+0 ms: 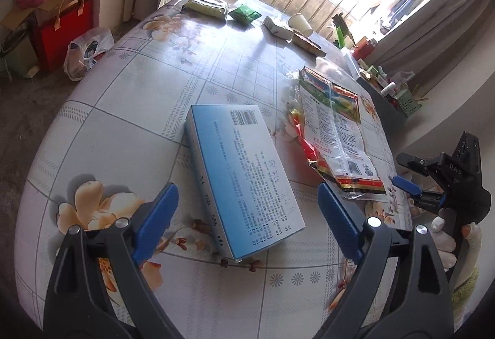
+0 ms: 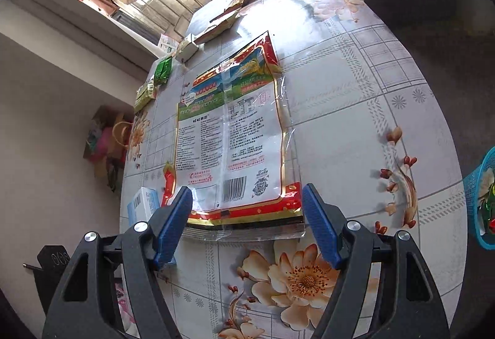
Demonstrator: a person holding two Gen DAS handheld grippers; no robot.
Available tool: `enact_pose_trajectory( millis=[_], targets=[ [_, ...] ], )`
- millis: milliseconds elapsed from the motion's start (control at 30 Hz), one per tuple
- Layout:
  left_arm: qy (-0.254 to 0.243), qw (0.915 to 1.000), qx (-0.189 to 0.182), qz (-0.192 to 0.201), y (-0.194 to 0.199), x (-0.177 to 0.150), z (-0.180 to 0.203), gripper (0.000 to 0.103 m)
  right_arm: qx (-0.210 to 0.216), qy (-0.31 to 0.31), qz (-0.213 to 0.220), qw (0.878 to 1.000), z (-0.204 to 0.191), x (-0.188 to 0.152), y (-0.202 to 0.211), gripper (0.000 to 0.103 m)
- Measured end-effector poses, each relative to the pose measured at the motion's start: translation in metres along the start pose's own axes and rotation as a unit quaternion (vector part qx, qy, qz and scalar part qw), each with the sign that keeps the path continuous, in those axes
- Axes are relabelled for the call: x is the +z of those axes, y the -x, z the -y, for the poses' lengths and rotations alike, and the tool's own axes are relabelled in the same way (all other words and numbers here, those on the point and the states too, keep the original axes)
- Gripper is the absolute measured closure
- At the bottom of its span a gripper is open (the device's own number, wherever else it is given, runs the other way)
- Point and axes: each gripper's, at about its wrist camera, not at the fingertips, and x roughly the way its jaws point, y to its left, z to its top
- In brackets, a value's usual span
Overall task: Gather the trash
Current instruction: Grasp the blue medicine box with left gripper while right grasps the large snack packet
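Observation:
A light blue flat box (image 1: 244, 175) lies on the flowered tablecloth (image 1: 139, 110), its near end between the wide-apart fingers of my left gripper (image 1: 247, 215), which is open. A flattened snack bag (image 1: 334, 128) lies to the box's right. In the right wrist view the same bag (image 2: 232, 137) stretches away from my right gripper (image 2: 246, 206), open with the bag's near edge between its blue fingers (image 2: 318, 221), not pinched. The box corner (image 2: 144, 202) shows at the left. The right gripper also appears in the left view (image 1: 405, 184), held by a gloved hand (image 1: 448, 243).
At the far table end lie a green packet (image 1: 244, 14), a pale wrapped pack (image 1: 207, 6), a small white box (image 1: 277, 26), a tipped paper cup (image 1: 300, 23) and a brown wrapper (image 1: 309, 43). A blue mesh basket (image 2: 481, 193) stands right of the table. Bags (image 1: 62, 29) sit on the floor.

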Motion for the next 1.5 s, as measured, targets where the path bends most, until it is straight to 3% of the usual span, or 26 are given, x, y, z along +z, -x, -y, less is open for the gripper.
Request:
enact_pose_trajectory(
  millis=[267, 333, 500, 533, 600, 900, 1167, 1367, 1400, 1433, 1500],
  targets=[
    [0.000, 0.9996, 0.021, -0.020, -0.029, 0.009, 0.012, 0.016, -0.063, 0.060, -0.003, 0.996, -0.023, 0.005, -0.053, 0.033],
    [-0.010, 0.9992, 0.033, -0.022, -0.034, 0.007, 0.016, 0.016, -0.091, 0.090, 0.005, 0.992, -0.031, 0.003, -0.058, 0.040],
    [-0.044, 0.9967, 0.063, -0.028, -0.040, -0.005, 0.026, 0.016, -0.153, 0.167, 0.015, 0.974, -0.041, -0.007, -0.059, 0.072],
    [-0.049, 0.9961, 0.068, -0.029, -0.041, -0.007, 0.026, 0.016, -0.159, 0.177, 0.016, 0.971, -0.041, -0.009, -0.059, 0.075],
    [-0.062, 0.9949, 0.076, -0.023, -0.038, -0.012, 0.027, 0.022, -0.162, 0.192, 0.015, 0.968, -0.038, -0.015, -0.055, 0.086],
    [-0.087, 0.9941, 0.054, -0.035, -0.013, -0.037, 0.019, 0.025, -0.154, 0.222, 0.003, 0.963, -0.009, -0.066, -0.013, 0.091],
    [-0.075, 0.9962, -0.002, -0.044, 0.032, -0.088, 0.008, 0.026, -0.146, 0.219, -0.004, 0.965, 0.029, -0.147, 0.046, 0.091],
    [-0.079, 0.9946, -0.067, -0.004, 0.079, -0.097, 0.028, 0.028, -0.144, 0.203, -0.002, 0.969, 0.047, -0.178, 0.068, 0.091],
    [-0.086, 0.9930, -0.081, 0.005, 0.086, -0.096, 0.036, 0.041, -0.143, 0.202, 0.000, 0.969, 0.047, -0.180, 0.069, 0.091],
    [-0.094, 0.9908, -0.097, 0.006, 0.090, -0.095, 0.045, 0.065, -0.144, 0.201, 0.002, 0.969, 0.047, -0.180, 0.068, 0.091],
    [-0.102, 0.9860, -0.132, -0.001, 0.091, -0.094, 0.061, 0.066, -0.141, 0.194, 0.005, 0.971, 0.048, -0.180, 0.069, 0.091]
  ],
)
